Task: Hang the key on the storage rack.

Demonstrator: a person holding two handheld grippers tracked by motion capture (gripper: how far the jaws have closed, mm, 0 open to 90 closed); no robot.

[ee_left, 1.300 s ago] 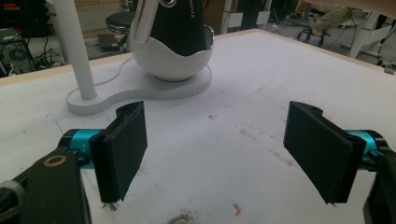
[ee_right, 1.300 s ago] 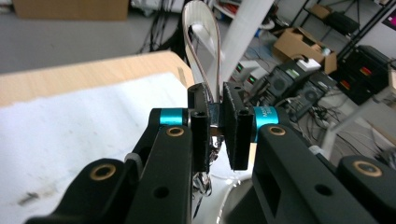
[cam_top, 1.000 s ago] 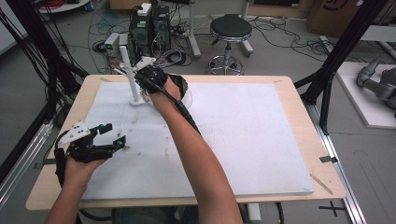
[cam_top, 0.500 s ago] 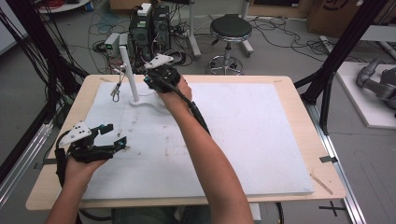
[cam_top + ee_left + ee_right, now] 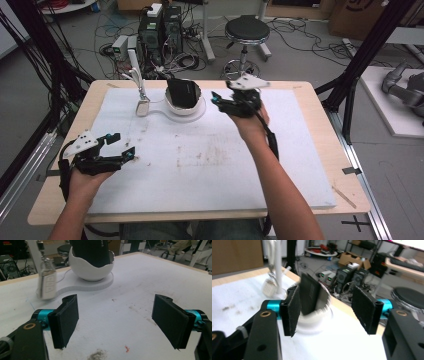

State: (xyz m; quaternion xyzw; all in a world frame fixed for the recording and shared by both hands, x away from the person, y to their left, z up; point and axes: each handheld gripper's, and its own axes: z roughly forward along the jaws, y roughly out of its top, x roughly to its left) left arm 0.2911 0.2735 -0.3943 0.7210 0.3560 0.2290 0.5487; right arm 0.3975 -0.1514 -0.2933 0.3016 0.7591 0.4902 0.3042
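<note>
White bowl (image 5: pixel 186 106) holds 1 black flat object (image 5: pixel 182 93), standing upright.

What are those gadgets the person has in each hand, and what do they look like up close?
Each hand holds a black two-jaw gripper: the left gripper and the right gripper. Each carries a grey three-cornered plate on top, and a black cable trails back along the bare forearm; no sleeves are visible. Up close, the jaws are flat black rectangular pads mounted on bright turquoise metal collars, with brass-coloured rings on the black body.
</note>
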